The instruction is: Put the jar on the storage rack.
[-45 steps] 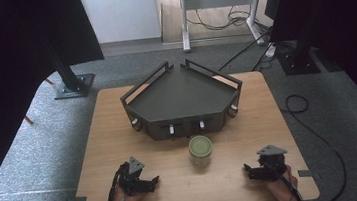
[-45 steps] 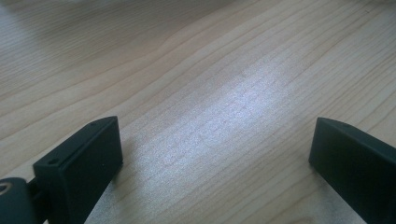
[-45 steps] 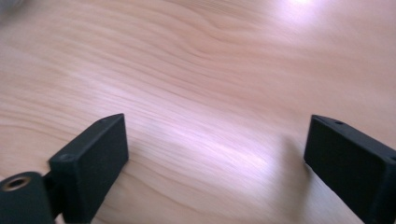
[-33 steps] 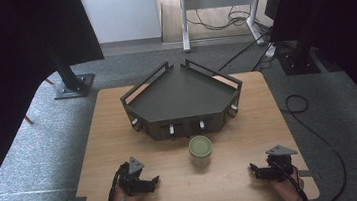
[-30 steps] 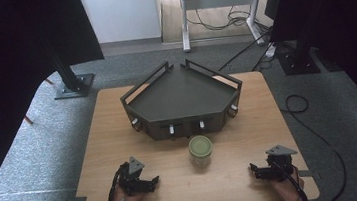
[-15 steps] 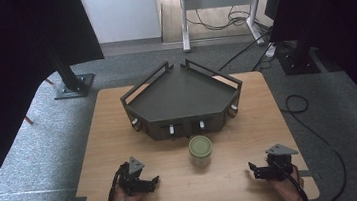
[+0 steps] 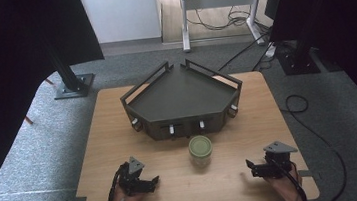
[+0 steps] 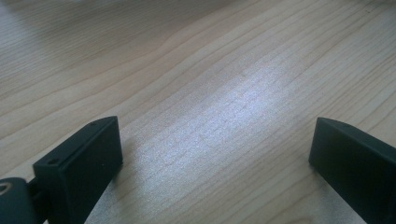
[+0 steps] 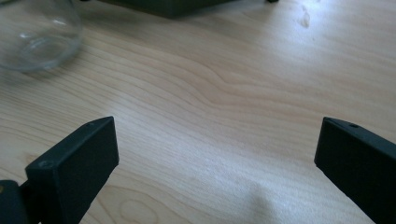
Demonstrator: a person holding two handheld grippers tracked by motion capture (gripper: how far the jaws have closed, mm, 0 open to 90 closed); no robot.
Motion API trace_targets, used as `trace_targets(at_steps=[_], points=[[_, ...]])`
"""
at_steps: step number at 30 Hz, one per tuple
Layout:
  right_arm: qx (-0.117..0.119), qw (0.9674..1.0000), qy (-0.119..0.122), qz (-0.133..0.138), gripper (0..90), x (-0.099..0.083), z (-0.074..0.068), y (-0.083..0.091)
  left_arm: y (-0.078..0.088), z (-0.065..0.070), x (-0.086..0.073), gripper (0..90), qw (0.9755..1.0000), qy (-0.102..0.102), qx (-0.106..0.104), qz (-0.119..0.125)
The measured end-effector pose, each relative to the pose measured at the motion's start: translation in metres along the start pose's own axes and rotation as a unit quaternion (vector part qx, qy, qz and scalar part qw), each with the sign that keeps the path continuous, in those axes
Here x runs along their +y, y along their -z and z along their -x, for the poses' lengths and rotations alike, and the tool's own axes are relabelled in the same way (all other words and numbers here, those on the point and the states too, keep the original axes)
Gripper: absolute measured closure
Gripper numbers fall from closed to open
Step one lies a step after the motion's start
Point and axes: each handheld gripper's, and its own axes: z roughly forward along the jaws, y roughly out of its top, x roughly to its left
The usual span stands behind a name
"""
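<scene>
Jar [image 7: 200, 151] with its green lid stands mid-frame on the worktop [image 7: 97, 159], just below the dark tray [image 7: 181, 97]; your left gripper [image 7: 151, 183] and right gripper [image 7: 252, 168] rest low, jaws spread, empty, seemingly ready to approach.

my grippers: black jaws, grey top plates | table [image 7: 119, 132]: pale wood, wavy grain | tray [image 7: 181, 97]: dark olive-grey | jar [image 7: 200, 151]: clear glass, green lid | carpet [image 7: 32, 161]: speckled grey

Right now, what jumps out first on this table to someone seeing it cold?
The dark wedge-shaped tray dominates the far middle of the wooden table, with nothing in it. Just in front of it stands a glass jar with a green lid. The left gripper and right gripper rest open near the front edge.
</scene>
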Motion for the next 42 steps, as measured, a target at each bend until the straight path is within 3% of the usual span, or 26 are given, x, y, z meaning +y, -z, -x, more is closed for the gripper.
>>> trace_targets(at_steps=[11,42], points=[[0.011,0.9995,0.02,0.02,0.0,0.021,-0.013,0.004,0.0,0.0,0.0,2.4,1.0,0.0,0.0,0.0],[0.051,0.9963,0.034,0.059,0.0,0.056,-0.044,-0.002,0.001,0.0,-0.001,2.3,1.0,-0.001,-0.001,0.0]])
